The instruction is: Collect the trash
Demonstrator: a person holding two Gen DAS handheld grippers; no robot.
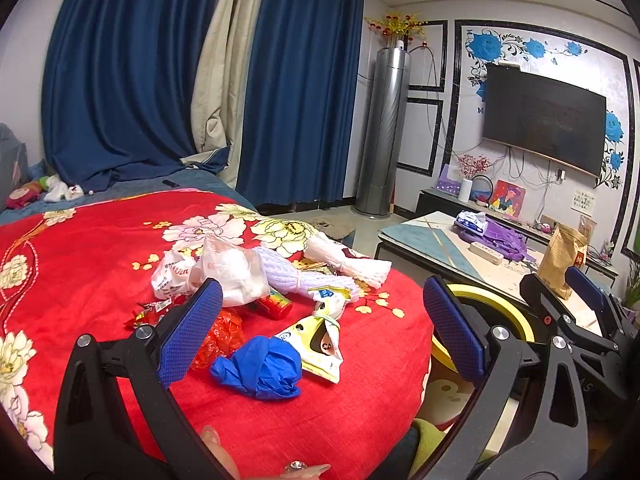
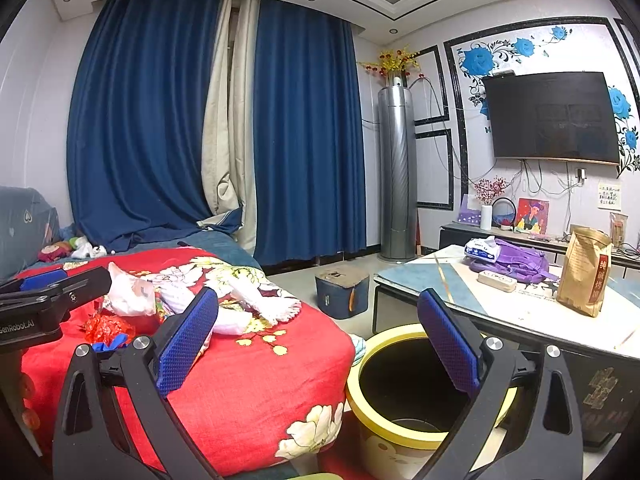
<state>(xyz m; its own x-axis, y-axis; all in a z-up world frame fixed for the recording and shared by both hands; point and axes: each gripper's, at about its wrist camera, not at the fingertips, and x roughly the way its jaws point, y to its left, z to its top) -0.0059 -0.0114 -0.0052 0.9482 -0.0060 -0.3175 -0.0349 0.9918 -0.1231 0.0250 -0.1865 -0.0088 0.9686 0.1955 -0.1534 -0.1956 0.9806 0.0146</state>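
Blue glove (image 1: 258, 366) between open left tool (image 1: 320, 332) fingers

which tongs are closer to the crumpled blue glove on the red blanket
Left. The left tongs hang open right over the blue glove, which lies between their pads. The right tongs are off to the side, open above the yellow-rimmed bin.

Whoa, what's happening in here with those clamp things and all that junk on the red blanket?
A person is holding a two-finger gripper in each hand to clear up trash. The litter, including a crumpled blue glove, a yellow wrapper and a clear plastic bag, lies piled on the red floral blanket. The left gripper hovers open over the pile, holding nothing. The right gripper is also open and empty, near the yellow-rimmed bin on the floor beside the blanket. Nothing is being carried right now.
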